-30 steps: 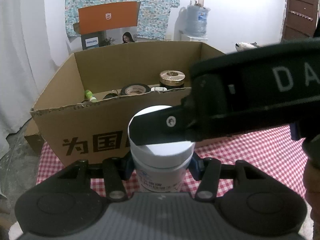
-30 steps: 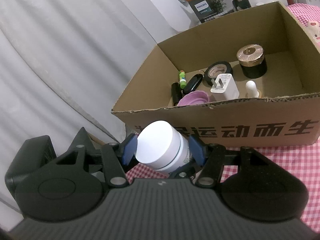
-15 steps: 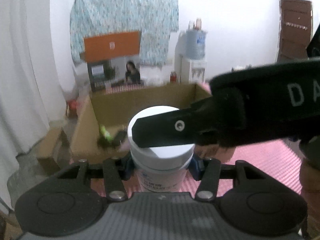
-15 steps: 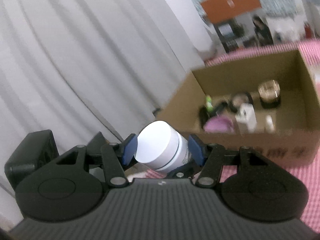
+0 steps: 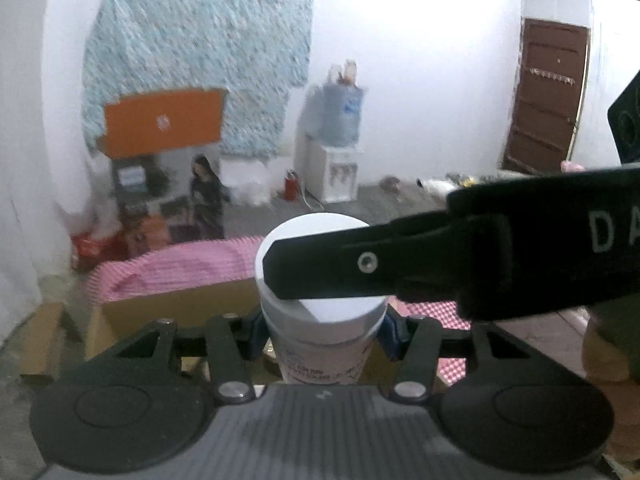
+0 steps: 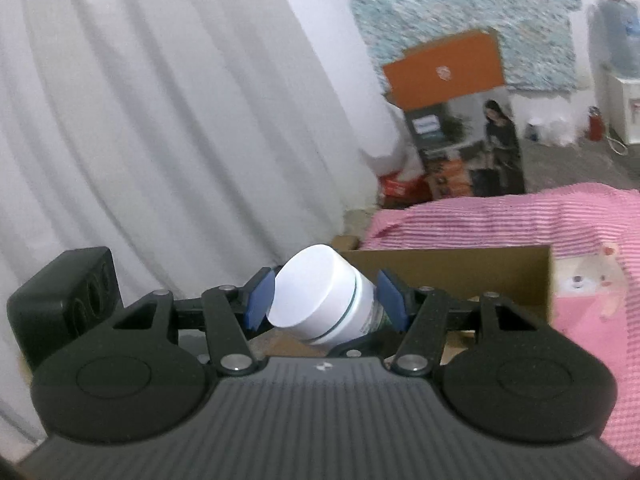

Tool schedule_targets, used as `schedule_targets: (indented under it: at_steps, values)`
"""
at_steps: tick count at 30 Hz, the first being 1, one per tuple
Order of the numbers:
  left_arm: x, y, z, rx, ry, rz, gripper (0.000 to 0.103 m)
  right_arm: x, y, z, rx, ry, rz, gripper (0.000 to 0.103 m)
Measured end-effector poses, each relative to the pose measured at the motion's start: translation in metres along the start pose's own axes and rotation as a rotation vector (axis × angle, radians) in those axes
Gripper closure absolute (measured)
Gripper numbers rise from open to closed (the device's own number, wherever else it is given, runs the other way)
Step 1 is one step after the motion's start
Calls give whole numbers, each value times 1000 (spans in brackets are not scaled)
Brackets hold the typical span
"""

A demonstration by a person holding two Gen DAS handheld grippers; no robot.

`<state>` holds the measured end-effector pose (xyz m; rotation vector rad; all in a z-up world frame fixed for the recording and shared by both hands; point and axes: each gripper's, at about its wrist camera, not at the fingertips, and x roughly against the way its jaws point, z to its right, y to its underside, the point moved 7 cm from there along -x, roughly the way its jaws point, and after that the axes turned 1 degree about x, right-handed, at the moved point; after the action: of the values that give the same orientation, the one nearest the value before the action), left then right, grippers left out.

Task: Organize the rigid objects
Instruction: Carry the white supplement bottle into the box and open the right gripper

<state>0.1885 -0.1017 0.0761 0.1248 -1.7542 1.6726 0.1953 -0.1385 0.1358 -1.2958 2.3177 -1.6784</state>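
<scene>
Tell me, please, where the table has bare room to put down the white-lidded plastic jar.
Bare pink checked cloth lies beyond the brown cardboard box and to its right. The box's inside is hidden. Around the white-lidded plastic jar it is crowded: left gripper and right gripper both clamp it.

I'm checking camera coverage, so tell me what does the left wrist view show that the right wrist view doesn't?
Only the left wrist view shows the brown door and the right gripper's finger lying across the jar's lid. Only the right wrist view shows the white curtain and the blue pads on either side of the lid. Both show the white-lidded jar, the cardboard box, the orange carton and the checked cloth.
</scene>
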Motion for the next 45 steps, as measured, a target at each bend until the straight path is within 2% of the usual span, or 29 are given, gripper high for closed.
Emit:
schedule_targets:
  at_steps: [5, 11, 16, 25, 35, 39, 43, 45]
  values:
    - [-62, 14, 2, 31, 42, -129, 49, -32, -1, 63, -95, 42, -81, 46]
    - [-105, 35, 0, 34, 51, -230, 49, -63, 23, 108, -150, 67, -154, 46]
    - [-124, 43, 0, 34, 49, -289, 49, -85, 36, 126, -157, 78, -190, 45]
    - [-139, 49, -3, 39, 36, -352, 49, -97, 47, 130, -110, 102, -226, 46]
    - [-137, 49, 2, 32, 42, -336, 45, -96, 51, 133, -98, 116, -231, 43]
    - [-130, 46, 5, 25, 47, -302, 32, -89, 50, 131, -94, 114, -207, 40]
    - [-116, 37, 11, 5, 57, -245, 17, -75, 43, 123, -78, 109, -134, 29]
    - [-106, 32, 13, 9, 70, -206, 14, -65, 38, 117, -74, 108, -94, 23]
